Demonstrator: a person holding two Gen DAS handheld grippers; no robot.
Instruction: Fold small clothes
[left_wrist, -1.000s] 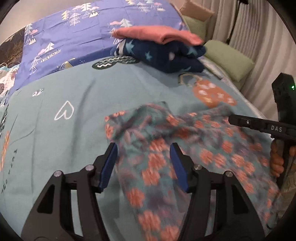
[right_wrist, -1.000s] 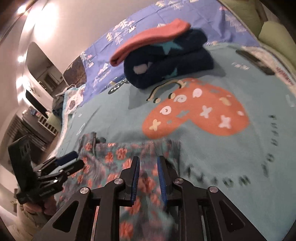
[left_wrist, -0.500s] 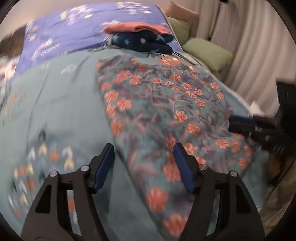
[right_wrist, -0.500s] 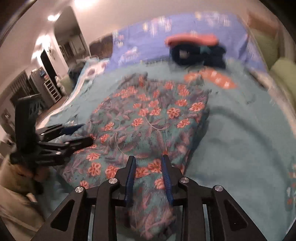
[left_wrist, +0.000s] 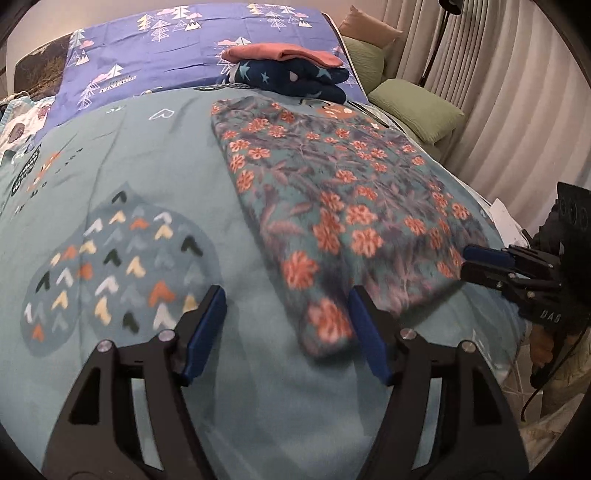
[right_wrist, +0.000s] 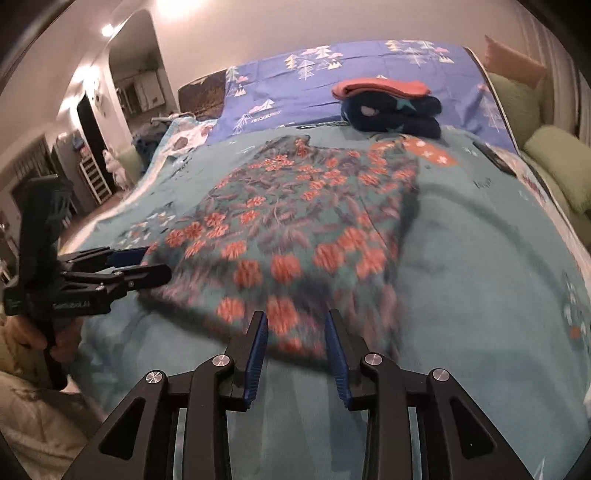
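A teal garment with orange flowers (left_wrist: 332, 192) lies spread flat on the teal bedspread (left_wrist: 129, 166); it also shows in the right wrist view (right_wrist: 295, 221). My left gripper (left_wrist: 286, 317) is open and empty just before the garment's near left corner. My right gripper (right_wrist: 295, 343) is open and empty at the garment's near edge. The right gripper shows in the left wrist view (left_wrist: 487, 266) beside the garment's right corner. The left gripper shows in the right wrist view (right_wrist: 144, 266) at the garment's left corner.
A stack of folded clothes, pink on dark blue with stars (left_wrist: 291, 70), sits at the far end of the bed (right_wrist: 391, 107). A purple sheet with trees (left_wrist: 166, 48) lies behind it. Green cushions (left_wrist: 417, 110) and a curtain stand to the right.
Both grippers pulled back toward the near edge, drawing the garment out flat. The right gripper, shut on the cloth before, has opened and let go. The left gripper has drawn back off the cloth.
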